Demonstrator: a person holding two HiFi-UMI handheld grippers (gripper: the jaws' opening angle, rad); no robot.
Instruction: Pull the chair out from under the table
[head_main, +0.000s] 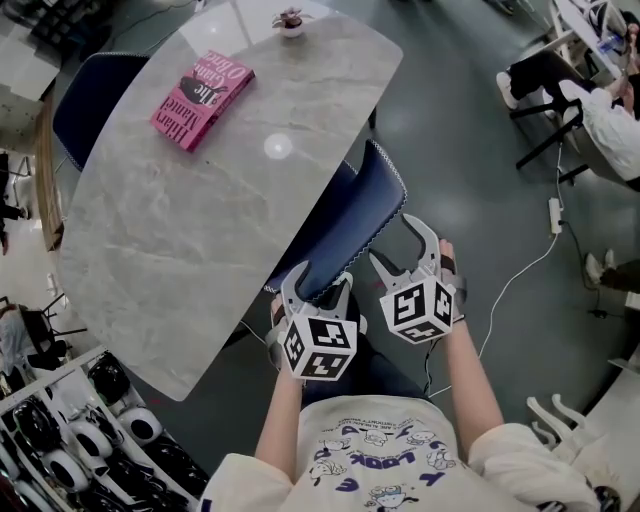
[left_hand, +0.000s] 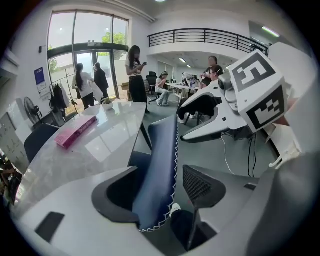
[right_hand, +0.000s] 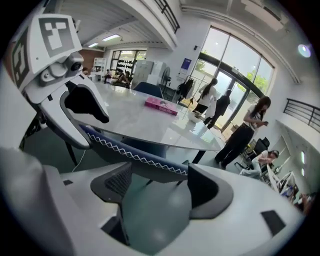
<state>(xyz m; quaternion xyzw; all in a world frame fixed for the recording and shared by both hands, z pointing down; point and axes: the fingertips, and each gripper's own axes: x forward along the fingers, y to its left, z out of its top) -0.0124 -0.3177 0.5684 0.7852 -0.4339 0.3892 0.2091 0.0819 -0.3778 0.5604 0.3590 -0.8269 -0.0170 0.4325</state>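
Left gripper (head_main: 322, 278) astride chair (head_main: 372, 208) — floor (head_main: 470, 150) beside

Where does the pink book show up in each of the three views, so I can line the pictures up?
Head view: the pink book lies upper left, on the grey table.
Left gripper view: the book is middle left, on the tabletop.
Right gripper view: the book is just above centre, far across the table.
Shared landmark: the blue chair back with white zigzag stitching, also seen at and.
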